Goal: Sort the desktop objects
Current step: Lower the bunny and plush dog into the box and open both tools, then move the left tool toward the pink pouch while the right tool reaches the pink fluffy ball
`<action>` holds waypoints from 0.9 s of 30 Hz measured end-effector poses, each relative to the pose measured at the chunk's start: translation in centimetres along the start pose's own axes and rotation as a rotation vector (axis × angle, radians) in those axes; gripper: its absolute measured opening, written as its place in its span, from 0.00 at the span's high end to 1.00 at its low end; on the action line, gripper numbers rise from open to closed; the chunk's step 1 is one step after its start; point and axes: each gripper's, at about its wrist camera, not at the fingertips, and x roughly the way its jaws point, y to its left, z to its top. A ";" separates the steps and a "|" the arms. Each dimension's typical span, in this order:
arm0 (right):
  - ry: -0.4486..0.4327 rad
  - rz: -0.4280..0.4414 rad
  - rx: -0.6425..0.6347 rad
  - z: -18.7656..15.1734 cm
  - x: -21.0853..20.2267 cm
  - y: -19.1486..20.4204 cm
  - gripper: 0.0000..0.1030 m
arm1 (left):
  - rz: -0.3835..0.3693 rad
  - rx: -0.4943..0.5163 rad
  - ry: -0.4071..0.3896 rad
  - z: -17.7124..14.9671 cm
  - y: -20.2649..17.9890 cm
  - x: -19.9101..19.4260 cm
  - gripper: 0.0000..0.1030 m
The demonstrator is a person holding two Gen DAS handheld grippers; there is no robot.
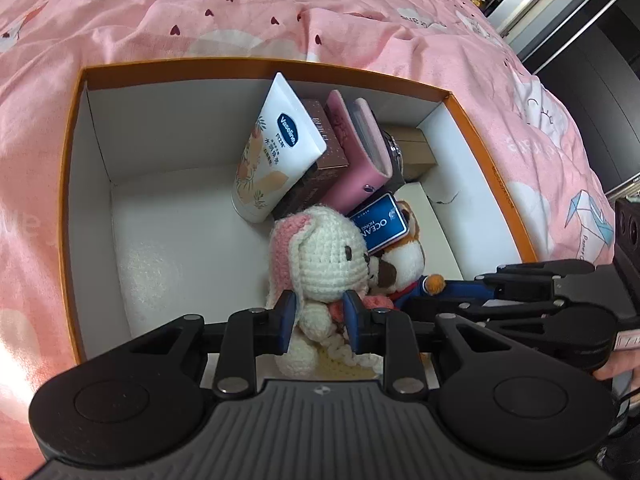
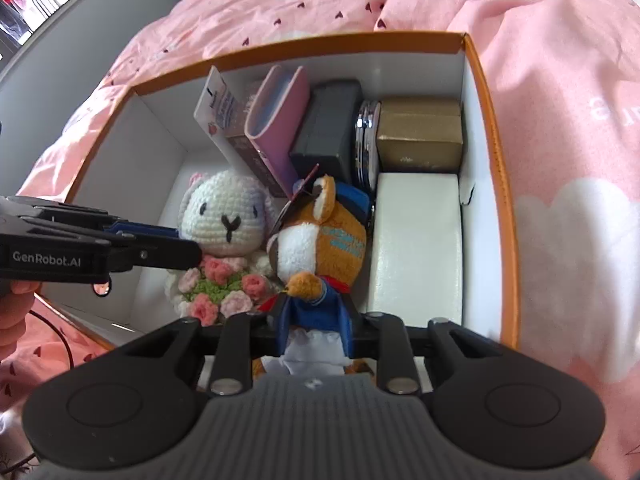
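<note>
Inside the orange-rimmed white cardboard box (image 1: 72,184) lying on the pink heart-printed bedspread (image 1: 200,12), two soft toys are sitting side by side near its front wall. The left gripper (image 1: 318,322) is reaching down over the white crocheted rabbit with pink ears (image 1: 320,256), its blue pads sitting either side of the rabbit's body and seeming to press it. The right gripper (image 2: 314,328) is closing round the blue-jacketed body of the orange plush bear (image 2: 320,240) — its pads are touching the cloth on both sides.

Only the right wrist view is showing the rabbit's face and its crocheted bouquet of pink roses (image 2: 224,288), along with the gold cardboard box (image 2: 420,136), the dark grey case (image 2: 328,132) and the white rectangular block (image 2: 416,240) along the box's right wall. The left wrist view alone is giving the white Vaseline tube (image 1: 276,148) from its printed front, leaning against a brown carton (image 1: 326,152) and a pink wallet (image 1: 360,152) — and a blue card (image 1: 380,222) behind the bear's head.
</note>
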 end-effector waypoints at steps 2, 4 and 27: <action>0.000 -0.011 -0.014 0.0 0.4 0.3 0.74 | 0.001 -0.011 0.000 0.0 0.1 0.2 0.71; -0.007 -0.019 -0.027 -0.1 0.3 0.5 0.74 | 0.001 -0.019 -0.001 0.0 0.1 0.1 0.71; -0.436 0.006 -0.183 -6.5 -11.3 5.3 0.61 | 0.082 0.103 -0.423 -10.0 -5.0 -13.9 0.71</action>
